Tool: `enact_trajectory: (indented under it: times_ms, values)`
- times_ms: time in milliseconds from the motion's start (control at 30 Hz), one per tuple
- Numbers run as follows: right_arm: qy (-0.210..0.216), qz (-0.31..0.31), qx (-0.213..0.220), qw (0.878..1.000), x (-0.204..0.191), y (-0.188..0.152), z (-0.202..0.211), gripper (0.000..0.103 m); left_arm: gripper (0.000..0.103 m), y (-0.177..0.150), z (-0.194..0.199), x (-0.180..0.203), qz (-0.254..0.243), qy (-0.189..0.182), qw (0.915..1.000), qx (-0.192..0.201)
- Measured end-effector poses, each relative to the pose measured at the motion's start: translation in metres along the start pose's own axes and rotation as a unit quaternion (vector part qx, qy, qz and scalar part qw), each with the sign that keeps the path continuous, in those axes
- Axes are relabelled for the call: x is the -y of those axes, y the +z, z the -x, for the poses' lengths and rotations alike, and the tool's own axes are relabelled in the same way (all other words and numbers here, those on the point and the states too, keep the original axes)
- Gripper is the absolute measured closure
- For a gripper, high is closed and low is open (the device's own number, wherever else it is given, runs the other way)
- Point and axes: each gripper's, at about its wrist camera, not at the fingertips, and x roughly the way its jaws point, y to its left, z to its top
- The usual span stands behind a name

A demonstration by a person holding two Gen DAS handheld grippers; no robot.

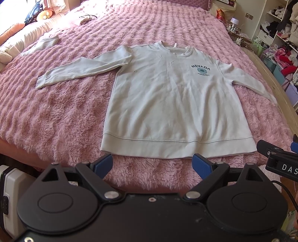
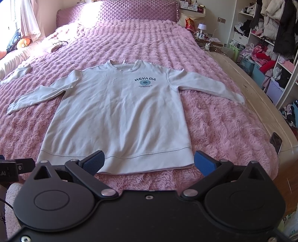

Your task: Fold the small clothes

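Observation:
A pale grey-white sweatshirt (image 1: 167,104) with a "NEVADA" print lies flat and face up on the pink fluffy bedspread (image 1: 55,115), both sleeves spread out, hem toward me. It also shows in the right wrist view (image 2: 119,115). My left gripper (image 1: 152,165) is open and empty, hovering just short of the hem. My right gripper (image 2: 149,163) is open and empty, just in front of the hem's right half. The right gripper's body shows at the right edge of the left wrist view (image 1: 279,158).
A small white garment (image 1: 44,43) lies on the bed at the far left. Pillows and a toy (image 1: 43,15) sit at the head. A nightstand with a lamp (image 2: 202,28) and cluttered shelves (image 2: 266,46) stand right. A phone (image 2: 276,142) rests on the bed frame.

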Motion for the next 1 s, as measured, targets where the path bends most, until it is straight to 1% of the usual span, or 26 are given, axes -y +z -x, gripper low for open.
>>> enact_trajectory:
  times_ms: [1000]
  values:
    - [0.002,-0.004,-0.005,1.0,0.0027,-0.0004,-0.0067,0.0,0.009,0.0047,-0.0083,-0.0026,0.0,-0.002,1.0,-0.007]
